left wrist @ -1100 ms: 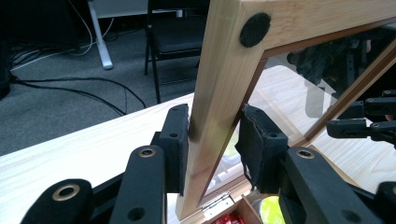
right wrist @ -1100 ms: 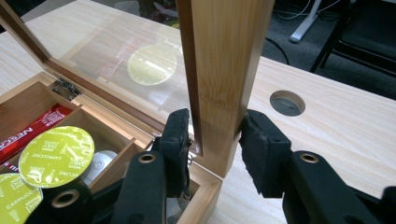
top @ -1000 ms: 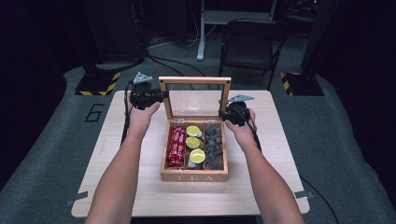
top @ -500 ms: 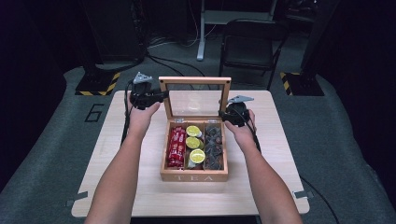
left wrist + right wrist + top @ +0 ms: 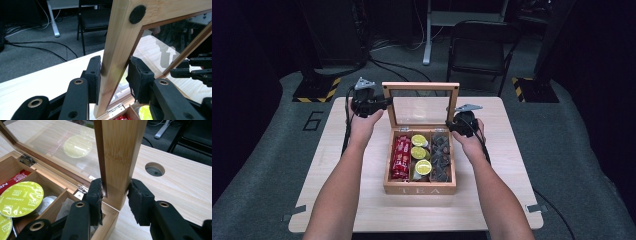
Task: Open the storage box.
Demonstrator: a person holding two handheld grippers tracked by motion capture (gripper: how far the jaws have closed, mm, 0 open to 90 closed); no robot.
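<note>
A wooden tea box (image 5: 419, 190) stands mid-table with its glass lid (image 5: 420, 86) raised upright. Inside lie red packets (image 5: 400, 157), green capsules (image 5: 422, 167) and dark sachets (image 5: 441, 155). My left gripper (image 5: 384, 102) is shut on the lid's left frame post (image 5: 120, 37), the pads (image 5: 93, 75) pressing on both of its faces. My right gripper (image 5: 453, 125) is shut on the lid's right frame post (image 5: 120, 150), low down near the hinge. In the right gripper view a green capsule (image 5: 21, 195) lies in the compartment below.
The light wooden table (image 5: 507, 165) has bare room on both sides of the box and a round cable hole (image 5: 155, 168) to the right. A black chair (image 5: 479, 47) and floor cables lie beyond the far edge.
</note>
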